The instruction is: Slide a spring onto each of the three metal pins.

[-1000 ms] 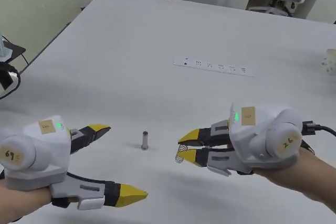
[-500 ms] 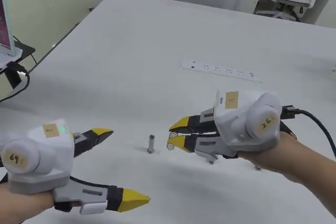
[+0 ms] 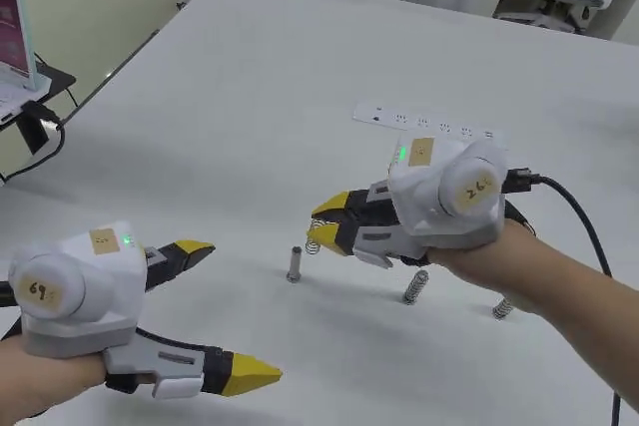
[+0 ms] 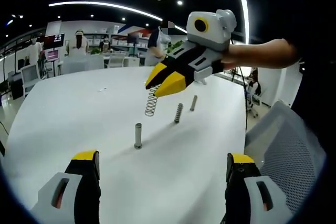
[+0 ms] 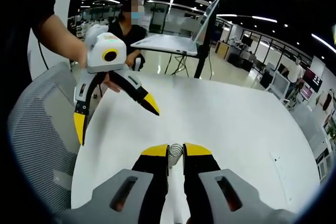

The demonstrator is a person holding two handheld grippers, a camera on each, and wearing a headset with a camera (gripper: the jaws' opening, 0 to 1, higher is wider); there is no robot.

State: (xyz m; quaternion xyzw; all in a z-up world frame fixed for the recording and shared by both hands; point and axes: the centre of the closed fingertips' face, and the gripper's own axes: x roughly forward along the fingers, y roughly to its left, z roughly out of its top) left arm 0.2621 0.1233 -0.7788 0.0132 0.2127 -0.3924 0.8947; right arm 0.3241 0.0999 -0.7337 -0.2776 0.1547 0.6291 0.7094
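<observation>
Centrally, the right hand-held gripper (image 3: 324,226) pinches a spring (image 3: 313,242) just right of the pin (image 3: 295,263); the left hand-held gripper (image 3: 238,311) sits released, lower left.

Table (image 3: 250,107) lies open beyond the bare pin (image 3: 294,264) up to the power strip (image 3: 429,125); right gripper (image 3: 318,226) with spring (image 3: 313,244) crowds its right side, left gripper (image 3: 240,310) flanks near-left.

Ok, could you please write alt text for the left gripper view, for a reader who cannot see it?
The right gripper reaches in from the right and holds a spring that hangs from its yellow tips, near the top of a bare upright pin on a white table. The left gripper is wide open at the bottom of the view.
</observation>
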